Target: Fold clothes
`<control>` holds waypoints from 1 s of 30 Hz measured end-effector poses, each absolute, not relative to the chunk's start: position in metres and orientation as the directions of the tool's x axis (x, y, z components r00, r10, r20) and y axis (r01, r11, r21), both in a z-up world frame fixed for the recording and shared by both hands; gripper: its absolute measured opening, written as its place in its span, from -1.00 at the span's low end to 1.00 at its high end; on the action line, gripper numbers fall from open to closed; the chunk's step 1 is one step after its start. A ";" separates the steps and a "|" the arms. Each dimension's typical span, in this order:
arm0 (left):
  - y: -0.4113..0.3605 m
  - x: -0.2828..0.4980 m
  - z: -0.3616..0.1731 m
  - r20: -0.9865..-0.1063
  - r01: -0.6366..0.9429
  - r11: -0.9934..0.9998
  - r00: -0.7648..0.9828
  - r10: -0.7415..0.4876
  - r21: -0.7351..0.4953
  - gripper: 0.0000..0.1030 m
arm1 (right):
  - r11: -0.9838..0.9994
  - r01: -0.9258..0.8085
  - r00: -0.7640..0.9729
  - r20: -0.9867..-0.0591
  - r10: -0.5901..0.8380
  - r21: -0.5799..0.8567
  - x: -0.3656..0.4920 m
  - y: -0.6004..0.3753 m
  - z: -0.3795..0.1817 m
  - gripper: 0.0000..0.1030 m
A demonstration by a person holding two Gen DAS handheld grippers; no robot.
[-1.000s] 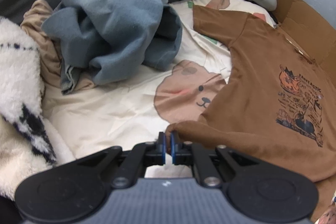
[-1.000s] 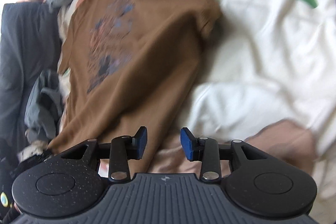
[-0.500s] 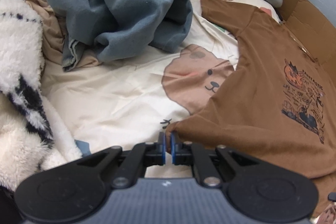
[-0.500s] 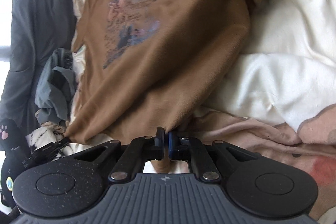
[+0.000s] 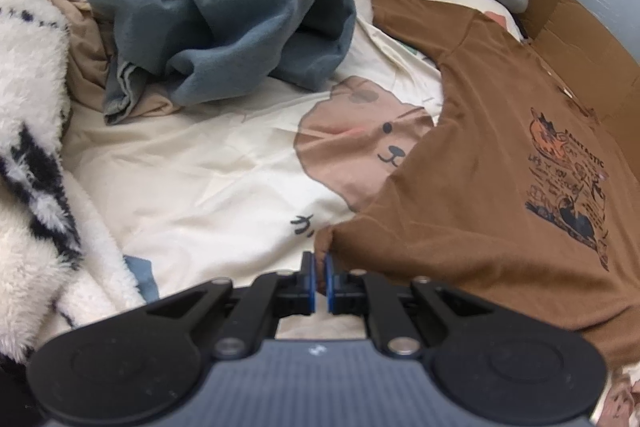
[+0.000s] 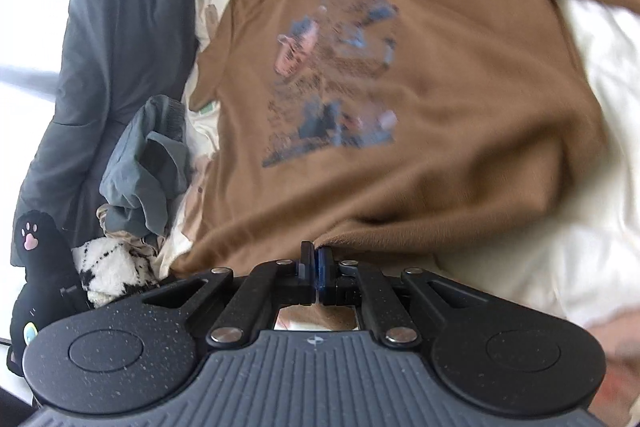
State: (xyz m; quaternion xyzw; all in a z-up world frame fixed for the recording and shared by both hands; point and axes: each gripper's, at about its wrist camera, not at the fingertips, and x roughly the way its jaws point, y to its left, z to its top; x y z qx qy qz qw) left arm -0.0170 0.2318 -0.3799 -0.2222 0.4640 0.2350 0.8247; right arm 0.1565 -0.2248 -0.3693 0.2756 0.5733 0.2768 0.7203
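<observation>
The brown printed T-shirt (image 5: 500, 131) is lying front-up on the cream bear-print bed sheet (image 5: 208, 179), its long axis running from the hem at the grippers away to the collar at the far end, beside the cardboard (image 5: 576, 39).

The left gripper (image 5: 319, 281) is pinching one bottom corner of the hem, with a small tuft of brown cloth showing between the blue pads (image 5: 308, 283). The right gripper (image 6: 317, 277) is closed on the hem edge at the other side; its jaws have just been closing, and brown fabric is caught between them. In the right wrist view the cloth nearest that gripper is bunching into ridges, so that side appears to be lifting off the sheet.

Judgement: both tools are sitting at the hem end, and the whole body of the shirt is extending forward from them. The coming fold is therefore depending on carrying the hem forward along that axis towards the collar, both corners keeping level. The crumpled grey-blue garment (image 5: 224, 11) is lying well to the left of the shirt and is not obstructing that path.
</observation>
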 end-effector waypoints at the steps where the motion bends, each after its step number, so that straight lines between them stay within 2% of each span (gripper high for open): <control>1: 0.232 -0.017 -0.380 -0.869 -0.594 0.791 0.460 0.180 -0.150 -0.90 | 0.695 -0.086 0.195 -0.672 0.714 0.714 0.163 -0.222 -0.367 -1.00; 21: 0.236 -0.018 -0.393 -0.886 -0.590 0.795 0.434 0.166 -0.141 -0.90 | 0.754 0.016 0.161 -0.746 0.646 0.657 0.246 -0.181 -0.409 -1.00; 25: 0.235 -0.017 -0.396 -0.889 -0.589 0.797 0.427 0.164 -0.136 -0.90 | 0.753 0.057 0.163 -0.751 0.640 0.655 0.255 -0.177 -0.421 -0.94; 27: 0.236 -0.017 -0.395 -0.890 -0.588 0.797 0.426 0.164 -0.135 -0.90 | 0.753 0.072 0.162 -0.752 0.639 0.655 0.259 -0.177 -0.426 -0.79; 28: 0.236 -0.017 -0.395 -0.890 -0.588 0.798 0.426 0.164 -0.135 -0.90 | 0.754 0.075 0.162 -0.755 0.636 0.652 0.260 -0.177 -0.427 -0.57; 29: 0.236 -0.017 -0.395 -0.889 -0.588 0.798 0.427 0.165 -0.134 -0.90 | 0.755 0.078 0.168 -0.755 0.634 0.652 0.260 -0.178 -0.426 -0.24; 30: 0.236 -0.016 -0.394 -0.889 -0.588 0.798 0.428 0.166 -0.134 -0.90 | 0.749 0.076 0.180 -0.748 0.639 0.658 0.260 -0.179 -0.422 -0.11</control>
